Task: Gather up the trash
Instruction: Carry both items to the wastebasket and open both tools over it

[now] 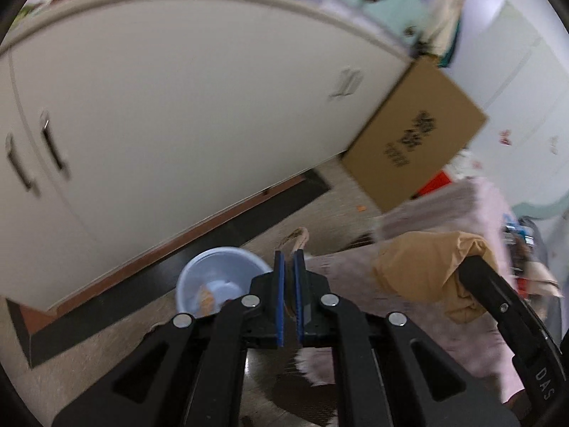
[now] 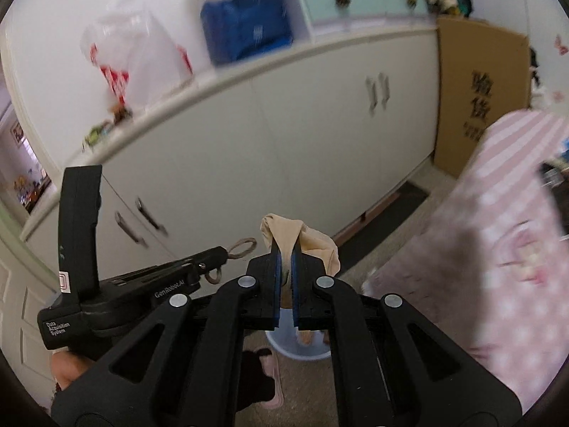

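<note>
My left gripper [image 1: 288, 254] is shut on a thin brownish cord loop [image 1: 299, 239]. From the right wrist view, that loop [image 2: 245, 249] hangs from the left gripper [image 2: 224, 252]. My right gripper [image 2: 286, 245] is shut on a beige stocking-like cloth [image 2: 313, 245]. In the left wrist view the cloth [image 1: 423, 274] hangs bunched over the tip of the right gripper [image 1: 467, 267]. A pale blue bin [image 1: 217, 277] stands on the floor below and left of the left gripper, with some scraps inside. Part of the bin [image 2: 302, 350] shows beneath the right gripper.
A long white cabinet [image 1: 177, 106] with handles runs along the wall. A cardboard box [image 1: 416, 135] leans at its end. Pink striped bedding [image 2: 498, 231] fills the right side. A pink slipper [image 2: 272, 373] lies on the floor by the bin. Bags [image 2: 245, 25] sit on the cabinet top.
</note>
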`<action>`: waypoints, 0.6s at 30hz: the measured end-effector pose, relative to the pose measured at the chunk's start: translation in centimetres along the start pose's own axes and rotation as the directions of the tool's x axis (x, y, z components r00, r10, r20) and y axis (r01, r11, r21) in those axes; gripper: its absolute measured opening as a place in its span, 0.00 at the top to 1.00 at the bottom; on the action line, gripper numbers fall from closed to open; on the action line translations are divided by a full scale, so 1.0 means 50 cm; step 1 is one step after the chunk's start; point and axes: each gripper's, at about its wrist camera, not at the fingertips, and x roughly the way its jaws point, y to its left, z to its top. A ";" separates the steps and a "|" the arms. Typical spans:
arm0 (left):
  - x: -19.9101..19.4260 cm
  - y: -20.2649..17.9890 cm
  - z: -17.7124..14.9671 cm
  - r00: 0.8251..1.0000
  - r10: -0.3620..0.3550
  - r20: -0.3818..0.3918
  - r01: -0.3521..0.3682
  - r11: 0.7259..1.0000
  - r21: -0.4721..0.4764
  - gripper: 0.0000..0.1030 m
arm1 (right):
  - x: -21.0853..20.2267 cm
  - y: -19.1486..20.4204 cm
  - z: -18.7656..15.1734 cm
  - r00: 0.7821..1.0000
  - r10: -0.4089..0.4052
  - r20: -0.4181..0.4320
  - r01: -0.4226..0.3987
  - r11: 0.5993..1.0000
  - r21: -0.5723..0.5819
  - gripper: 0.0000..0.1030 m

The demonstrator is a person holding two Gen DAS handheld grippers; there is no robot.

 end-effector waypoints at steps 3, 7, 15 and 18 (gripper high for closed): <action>0.047 0.054 -0.003 0.999 0.033 -0.041 -0.035 0.999 -0.037 0.95 | 0.095 0.006 -0.022 0.998 0.011 -0.066 -0.012 1.000 -0.001 0.95; 0.096 0.105 -0.008 0.993 0.079 -0.086 -0.085 0.994 -0.070 0.95 | 0.177 0.004 -0.044 0.992 0.002 -0.125 -0.002 1.000 -0.001 0.85; 0.151 0.120 -0.010 0.988 0.067 -0.142 -0.079 0.994 -0.079 0.95 | 0.227 -0.010 -0.064 0.988 -0.040 -0.151 0.042 0.999 0.014 0.40; 0.157 0.106 -0.017 0.986 0.064 -0.152 -0.075 0.995 -0.068 0.94 | 0.220 -0.011 -0.062 0.988 -0.063 -0.142 0.064 0.998 0.007 0.40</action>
